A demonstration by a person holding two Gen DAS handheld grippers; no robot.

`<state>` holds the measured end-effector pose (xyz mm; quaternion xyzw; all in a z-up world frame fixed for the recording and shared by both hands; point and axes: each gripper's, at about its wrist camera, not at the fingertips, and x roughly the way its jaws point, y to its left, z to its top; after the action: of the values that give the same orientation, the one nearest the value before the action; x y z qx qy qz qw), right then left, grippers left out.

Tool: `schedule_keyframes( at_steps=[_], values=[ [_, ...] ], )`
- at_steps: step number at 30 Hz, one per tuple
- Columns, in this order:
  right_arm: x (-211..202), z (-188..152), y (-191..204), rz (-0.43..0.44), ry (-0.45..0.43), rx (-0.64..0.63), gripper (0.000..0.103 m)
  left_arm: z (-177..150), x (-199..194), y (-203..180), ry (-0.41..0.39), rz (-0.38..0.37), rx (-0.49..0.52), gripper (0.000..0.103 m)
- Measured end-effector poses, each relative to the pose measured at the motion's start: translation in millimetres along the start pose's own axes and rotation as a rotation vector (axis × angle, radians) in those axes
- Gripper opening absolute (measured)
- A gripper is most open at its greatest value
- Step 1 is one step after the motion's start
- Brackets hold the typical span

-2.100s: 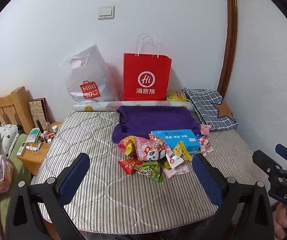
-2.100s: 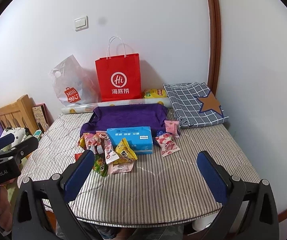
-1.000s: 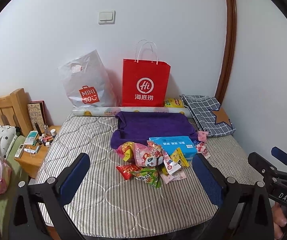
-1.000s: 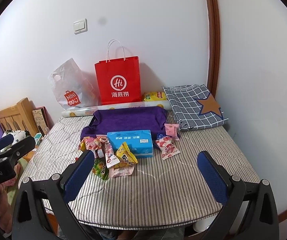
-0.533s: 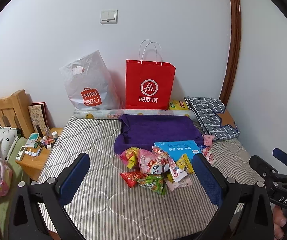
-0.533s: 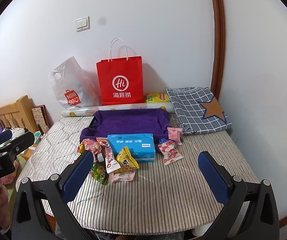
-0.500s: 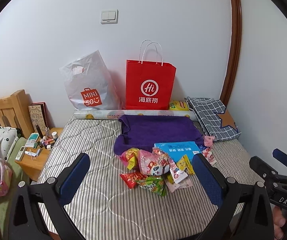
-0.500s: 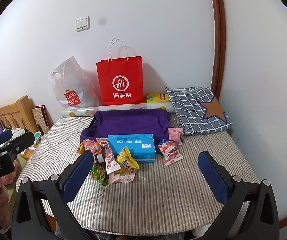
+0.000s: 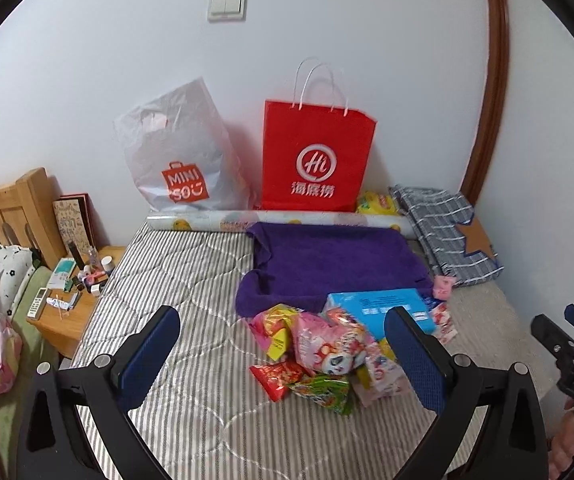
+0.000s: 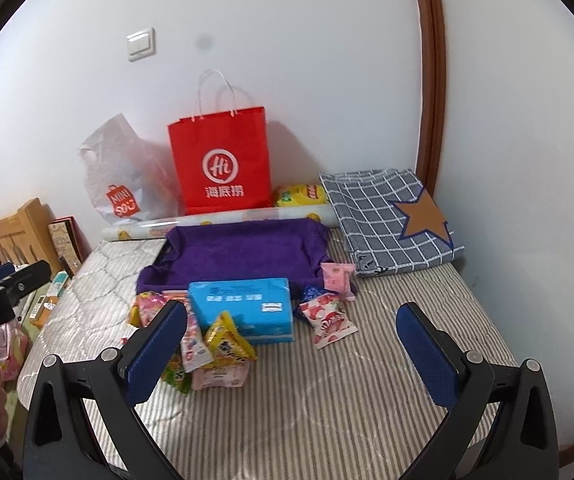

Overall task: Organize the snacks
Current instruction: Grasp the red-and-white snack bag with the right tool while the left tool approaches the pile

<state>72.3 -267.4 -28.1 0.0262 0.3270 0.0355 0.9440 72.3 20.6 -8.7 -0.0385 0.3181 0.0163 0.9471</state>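
Observation:
A heap of snack packets (image 9: 319,356) lies on the striped mattress (image 9: 191,412), beside a blue box (image 9: 383,308). In the right wrist view the heap (image 10: 207,352) is left of centre, the blue box (image 10: 243,308) behind it, and a strawberry packet (image 10: 327,320) and a small pink packet (image 10: 337,276) lie to the right. A purple cloth (image 10: 243,252) lies behind them. My left gripper (image 9: 283,356) is open and empty above the heap. My right gripper (image 10: 291,356) is open and empty above the mattress in front of the box.
A red paper bag (image 9: 315,160) and a white plastic bag (image 9: 179,152) stand against the wall. A rolled sheet (image 9: 279,220), a yellow chip bag (image 10: 301,196) and a checked cloth with a star (image 10: 391,216) lie at the back. A cluttered nightstand (image 9: 75,296) stands at left.
Both grippers have moved forward and lower toward the snacks, so the heap and box look larger. Both stay open. Nothing on the mattress has moved.

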Motion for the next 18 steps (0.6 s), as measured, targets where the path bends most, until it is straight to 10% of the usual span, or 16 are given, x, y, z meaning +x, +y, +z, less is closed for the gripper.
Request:
schedule_keyframes(
  at_steps=[18],
  values=[
    [154.4, -10.0, -57.6, -0.059, 0.206, 0.08, 0.085, 3.5, 121.5, 33.1, 0.179, 0.025, -0.045, 0.102]
  ],
)
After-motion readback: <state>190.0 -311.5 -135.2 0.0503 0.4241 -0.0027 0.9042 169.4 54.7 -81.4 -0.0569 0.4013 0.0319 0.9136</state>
